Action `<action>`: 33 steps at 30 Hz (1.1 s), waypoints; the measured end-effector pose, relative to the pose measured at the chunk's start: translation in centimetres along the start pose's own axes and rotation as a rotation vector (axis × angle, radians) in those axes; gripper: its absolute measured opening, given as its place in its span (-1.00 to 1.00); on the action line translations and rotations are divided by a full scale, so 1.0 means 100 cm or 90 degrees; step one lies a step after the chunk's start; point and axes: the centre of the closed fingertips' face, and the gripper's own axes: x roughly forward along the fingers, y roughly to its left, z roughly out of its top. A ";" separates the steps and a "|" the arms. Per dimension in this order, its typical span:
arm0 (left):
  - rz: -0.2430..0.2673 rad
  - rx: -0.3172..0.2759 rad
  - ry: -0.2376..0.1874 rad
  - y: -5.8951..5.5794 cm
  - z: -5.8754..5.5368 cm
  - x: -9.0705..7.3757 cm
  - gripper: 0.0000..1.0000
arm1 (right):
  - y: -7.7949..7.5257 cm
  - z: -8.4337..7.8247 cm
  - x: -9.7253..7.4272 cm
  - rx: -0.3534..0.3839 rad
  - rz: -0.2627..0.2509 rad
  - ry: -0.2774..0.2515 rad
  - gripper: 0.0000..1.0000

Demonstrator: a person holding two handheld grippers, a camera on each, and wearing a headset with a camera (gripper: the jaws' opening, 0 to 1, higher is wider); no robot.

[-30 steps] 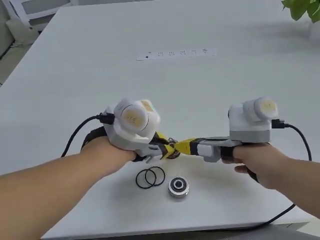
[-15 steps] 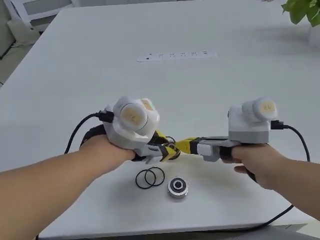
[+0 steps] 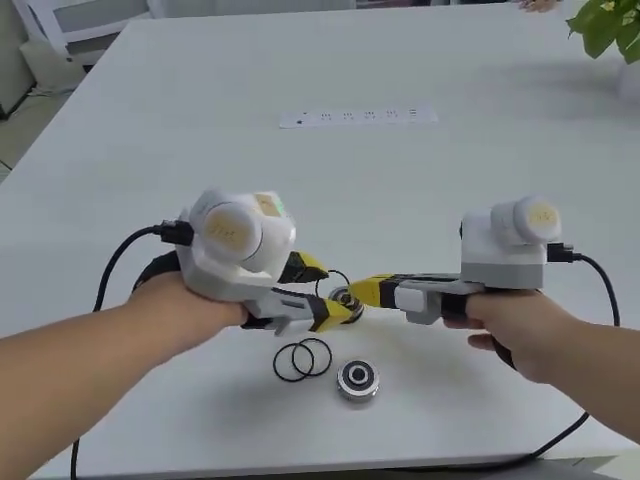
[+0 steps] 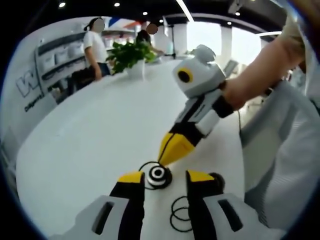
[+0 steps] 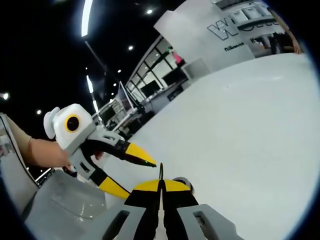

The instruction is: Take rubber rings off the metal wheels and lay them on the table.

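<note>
Two hand-held grippers meet tip to tip over a small metal wheel [image 4: 159, 175] nr the front edge of a white table [image 3: 400, 180]. L gripper [image 3: 324, 291] has its yellow fingers [image 4: 131, 177] spread apart, one each side of the wheel, w/ a clear gap on one side. R gripper [image 5: 161, 184], coming in from the opp. side, has its fingers pressed together. A thin black rubber ring [image 5: 161, 170] is pinched between their tips and loops back toward the wheel. Whether the ring is fully off the wheel can't be told.

Just in front of the grippers, 2 loose rubber rings [image 3: 303, 357] lie flat on the table, overlapping each other. A 2nd wheel [image 3: 357, 377] sits just beside them, bare metal rim showing, close to the table edge.

Further back, a white power strip [image 3: 357, 116] lies across the table and a potted plant [image 3: 605, 25] stands at the far corner. Black cables [image 3: 110, 280] trail from both grippers.
</note>
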 end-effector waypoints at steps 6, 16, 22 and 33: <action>-0.003 -0.001 -0.016 -0.006 0.000 -0.015 -0.25 | 0.009 0.001 -0.001 -0.002 0.011 -0.001 -1.00; 0.007 -0.018 -0.015 -0.005 -0.016 -0.041 -0.10 | 0.022 -0.003 0.006 -0.003 0.035 0.012 -1.00; 0.011 -0.032 -0.010 -0.005 -0.026 -0.051 0.01 | 0.028 -0.010 0.012 -0.004 0.052 0.031 -1.00; 0.013 -0.040 -0.010 -0.009 -0.032 -0.061 0.13 | 0.043 -0.032 0.020 0.012 0.085 0.085 -1.00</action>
